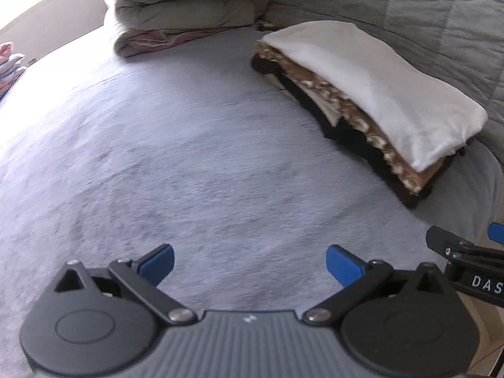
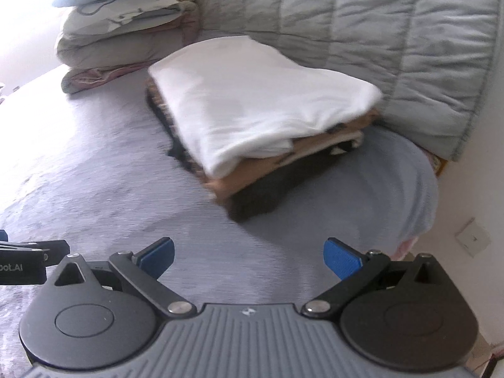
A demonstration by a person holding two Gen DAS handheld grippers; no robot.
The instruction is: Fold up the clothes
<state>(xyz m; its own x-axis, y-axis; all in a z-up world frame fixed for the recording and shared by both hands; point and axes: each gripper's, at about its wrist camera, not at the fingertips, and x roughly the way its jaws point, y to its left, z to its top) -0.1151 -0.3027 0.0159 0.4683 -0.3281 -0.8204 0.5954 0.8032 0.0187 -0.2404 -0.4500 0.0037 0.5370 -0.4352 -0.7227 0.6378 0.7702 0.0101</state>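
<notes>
Both my grippers, left [image 1: 250,263] and right [image 2: 249,256], hang over the bed [image 1: 189,157], fingers spread wide, holding nothing. Folded stack [image 2: 252,107], white piece on top, sits near the quilt [image 2: 378,31]. Looks finished; no loose clothes in view.

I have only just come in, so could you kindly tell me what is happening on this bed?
A person is folding clothes with a handheld tool in each hand. At this moment both the left tool and the right tool are open and hold nothing, hovering over the bare grey bedspread. A folded white garment tops a stack of folded clothes beside a quilted grey duvet. Folded bedding sits further back.
</notes>
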